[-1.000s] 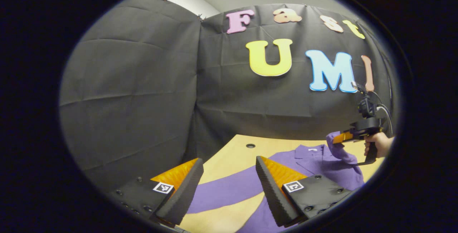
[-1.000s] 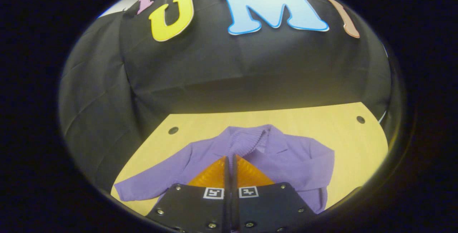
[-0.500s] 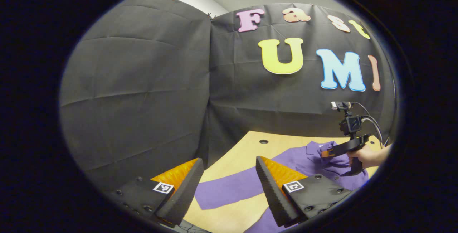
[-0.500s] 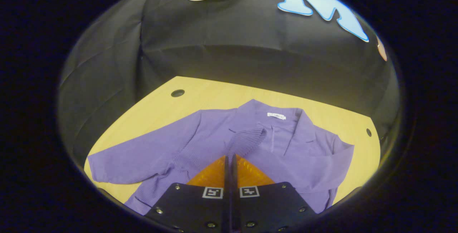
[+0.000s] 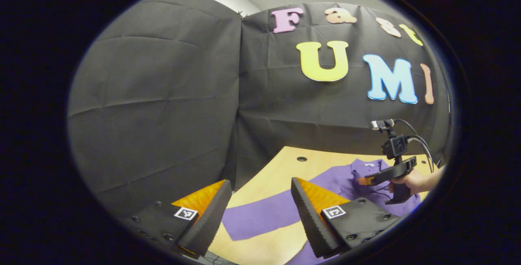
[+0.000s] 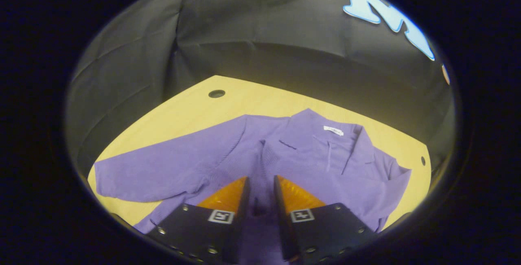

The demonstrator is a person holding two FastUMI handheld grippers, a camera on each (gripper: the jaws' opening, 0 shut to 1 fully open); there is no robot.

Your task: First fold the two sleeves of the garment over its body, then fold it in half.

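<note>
I see the table (image 6: 171, 110) bearing the purple garment (image 6: 309, 155), one sleeve (image 6: 163, 173) still stretched flat sideways, my right gripper (image 6: 260, 191) slightly parted just over its body gripping nothing, my left gripper (image 5: 260, 212) wide apart, empty above that sleeve.

One purple garment (image 6: 285, 155), lying on one table (image 6: 195, 110). Sleeves: two, one stretched out sideways (image 6: 163, 171), one laid across the body (image 6: 281, 163). Table holes: two (image 6: 216, 93) (image 6: 423, 160). Hand-held grippers: two, left hand-held gripper (image 5: 256, 212), right hand-held gripper (image 6: 260, 200). One hand (image 5: 411, 180).
</note>
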